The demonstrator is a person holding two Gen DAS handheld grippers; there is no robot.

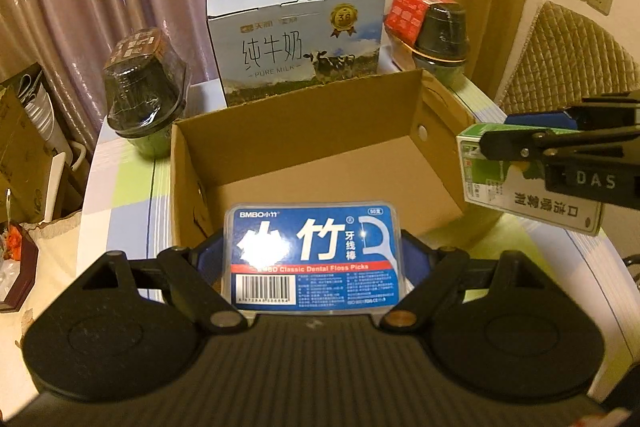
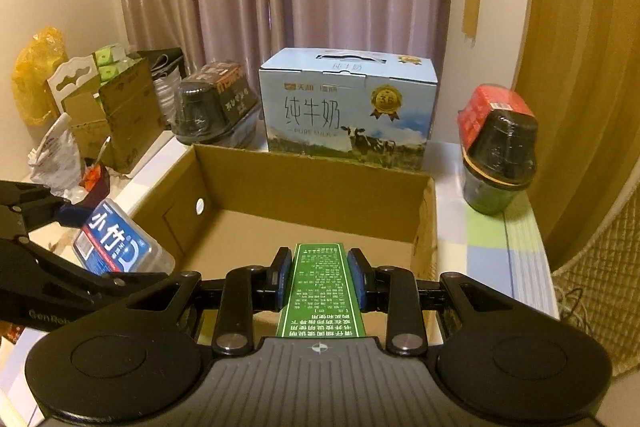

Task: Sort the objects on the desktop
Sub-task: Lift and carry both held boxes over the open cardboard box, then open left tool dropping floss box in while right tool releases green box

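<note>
My left gripper [image 1: 314,255] is shut on a blue dental floss pick box [image 1: 314,257], held flat just before the near wall of an open cardboard box [image 1: 304,155]. In the right wrist view the same floss box [image 2: 116,247] hangs at the left, beside the cardboard box [image 2: 304,195]. My right gripper [image 2: 320,277] is shut on a narrow green carton [image 2: 322,291], gripped by its thin sides above the box's near edge. From the left wrist view that green and white carton [image 1: 520,183] shows at the right, with the right gripper [image 1: 520,143] around it. The cardboard box's floor shows nothing on it.
A blue milk carton case [image 1: 296,39] stands behind the cardboard box. A dark wrapped bowl [image 1: 146,91] sits at the back left and a red-lidded one [image 1: 434,27] at the back right. Cartons and bags [image 2: 100,115] crowd the left; a quilted chair back [image 1: 568,59] is at the right.
</note>
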